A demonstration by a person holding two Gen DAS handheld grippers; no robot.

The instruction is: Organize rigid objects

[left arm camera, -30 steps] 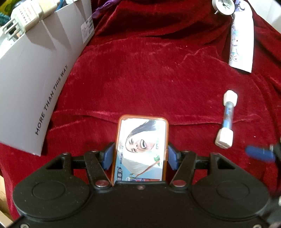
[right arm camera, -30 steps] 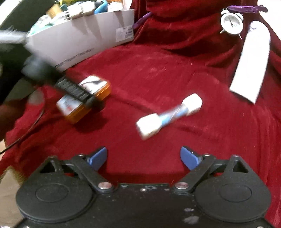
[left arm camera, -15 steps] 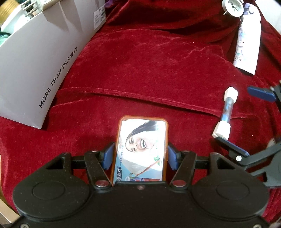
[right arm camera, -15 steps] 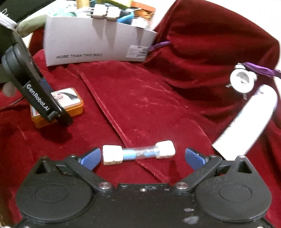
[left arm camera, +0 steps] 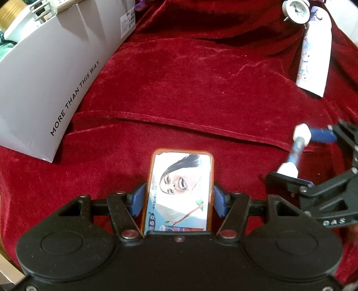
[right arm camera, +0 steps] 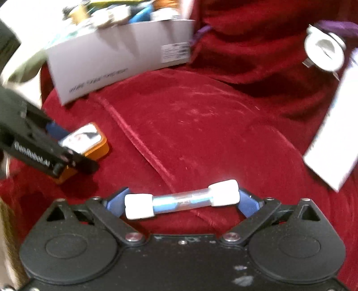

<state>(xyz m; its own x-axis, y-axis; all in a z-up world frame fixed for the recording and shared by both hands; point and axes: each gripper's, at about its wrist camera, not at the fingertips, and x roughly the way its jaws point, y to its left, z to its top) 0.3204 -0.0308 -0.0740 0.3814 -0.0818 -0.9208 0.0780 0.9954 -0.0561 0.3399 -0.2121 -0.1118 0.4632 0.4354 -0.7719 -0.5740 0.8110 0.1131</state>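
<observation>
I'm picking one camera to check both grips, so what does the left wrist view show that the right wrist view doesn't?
Only the left wrist: the tin face-on, pinched by the left gripper.

Only the right wrist: the tube held end to end in the right gripper.

Both: grey box, alarm clock, red cloth.

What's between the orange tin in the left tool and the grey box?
Only bare red velvet cloth, with a fold line, separates the orange tin from the grey box. The left wrist view shows it best.
</observation>
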